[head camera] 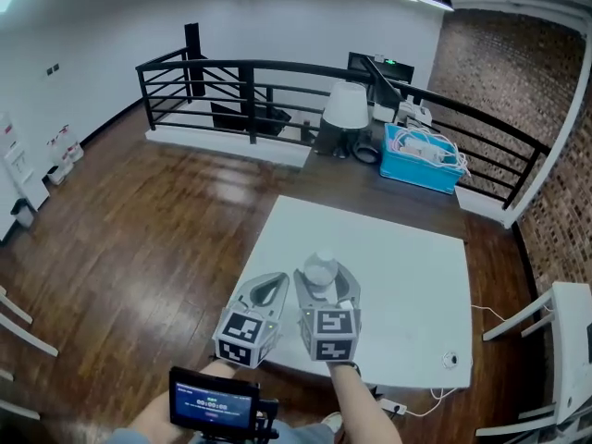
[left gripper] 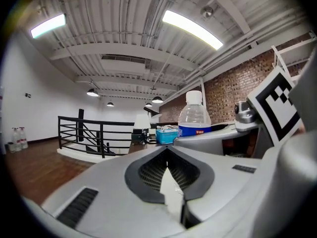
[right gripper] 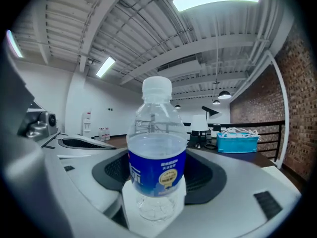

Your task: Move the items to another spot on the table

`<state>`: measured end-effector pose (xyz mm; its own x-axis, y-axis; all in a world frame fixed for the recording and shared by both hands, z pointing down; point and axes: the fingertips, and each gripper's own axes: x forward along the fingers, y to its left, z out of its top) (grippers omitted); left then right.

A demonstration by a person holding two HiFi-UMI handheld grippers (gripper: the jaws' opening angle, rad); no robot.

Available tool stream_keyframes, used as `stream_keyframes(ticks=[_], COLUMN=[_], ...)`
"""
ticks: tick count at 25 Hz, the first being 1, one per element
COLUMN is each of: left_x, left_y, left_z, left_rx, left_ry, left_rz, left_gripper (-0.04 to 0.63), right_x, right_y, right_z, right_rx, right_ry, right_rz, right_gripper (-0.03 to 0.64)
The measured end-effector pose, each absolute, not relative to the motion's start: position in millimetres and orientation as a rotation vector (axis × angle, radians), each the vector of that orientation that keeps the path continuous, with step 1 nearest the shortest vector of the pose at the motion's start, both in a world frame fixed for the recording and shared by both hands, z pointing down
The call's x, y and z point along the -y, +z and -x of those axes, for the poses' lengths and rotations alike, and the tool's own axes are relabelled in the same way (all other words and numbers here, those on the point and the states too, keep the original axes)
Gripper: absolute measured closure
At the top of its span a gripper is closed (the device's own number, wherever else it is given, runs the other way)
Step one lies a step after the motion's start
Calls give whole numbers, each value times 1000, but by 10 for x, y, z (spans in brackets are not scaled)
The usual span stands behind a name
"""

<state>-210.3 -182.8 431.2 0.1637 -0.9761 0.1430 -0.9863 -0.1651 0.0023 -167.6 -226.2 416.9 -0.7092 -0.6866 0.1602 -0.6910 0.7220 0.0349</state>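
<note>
The big white table [head camera: 398,276] stands on a brown wood floor [head camera: 139,239]. Both claws are over the near left part of the table, side by side and very close to each other.

The right claw [right gripper: 158,185] is wide apart, and its two dark pads hug a water bottle [right gripper: 157,152], one on each side. The bottle stands up straight in the middle of the claw, with its white cap on top and a blue label round its belly. The white table shows under it. I cannot tell if the bottle touches the table.

The left claw [left gripper: 167,168] is closed, with its tips together. It holds nothing. The bottle is just to its right.
</note>
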Motion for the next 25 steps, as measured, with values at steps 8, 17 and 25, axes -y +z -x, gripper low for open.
stream_keyframes(ticks=[8, 17, 25], left_x=[1531, 1340, 1278], left_y=[4466, 4605, 4733], left_z=[2801, 3278, 3541], left_rx=[2052, 2104, 2129], left_ry=[190, 205, 217], left_rz=[-2219, -2141, -2093], left_gripper=[584, 584, 584], right_x=[2022, 1874, 1864], right_y=[4361, 4558, 4857], right_z=[2413, 2965, 3241], right_rx=[2790, 2805, 2801], right_ry=[64, 84, 72], right_rz=[-991, -897, -843], right_gripper=[321, 320, 319])
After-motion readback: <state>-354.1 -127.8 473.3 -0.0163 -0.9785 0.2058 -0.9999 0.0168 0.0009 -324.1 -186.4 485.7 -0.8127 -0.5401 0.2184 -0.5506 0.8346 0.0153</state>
